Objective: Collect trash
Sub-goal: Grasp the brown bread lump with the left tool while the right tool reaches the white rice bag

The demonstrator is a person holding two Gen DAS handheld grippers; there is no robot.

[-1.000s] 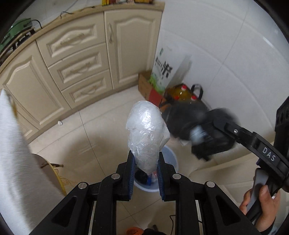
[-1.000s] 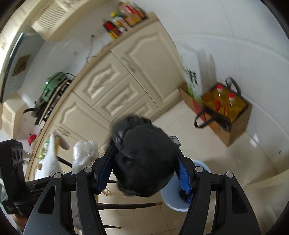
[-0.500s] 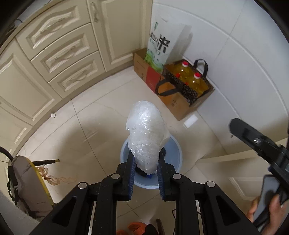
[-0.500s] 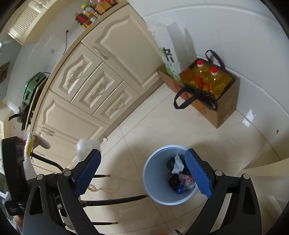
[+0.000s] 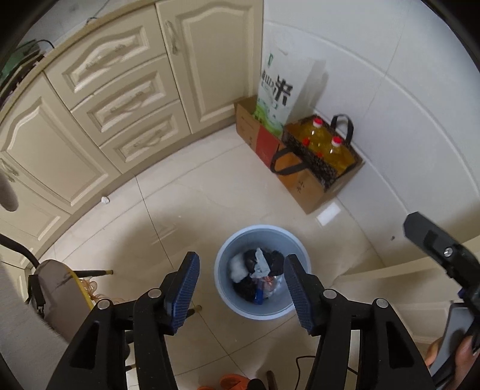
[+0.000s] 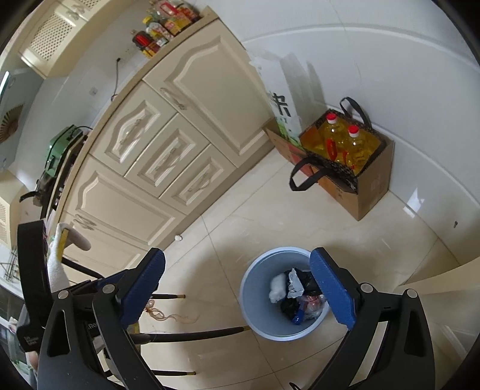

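Countertop bottles only in right view

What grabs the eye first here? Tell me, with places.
The blue bin on the tiled floor, filled with black and white trash, sits right below the open left gripper. In the far corner, a cardboard box holds two yellow oil bottles beside cream cabinets.

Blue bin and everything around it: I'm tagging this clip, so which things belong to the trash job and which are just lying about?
Part of the job:
- blue bin on the floor, trash inside
- trash in the bin
- small white scrap by the cabinet base, possibly still to collect

Just lying about:
- oil bottles in a cardboard box
- rice bag
- cabinets
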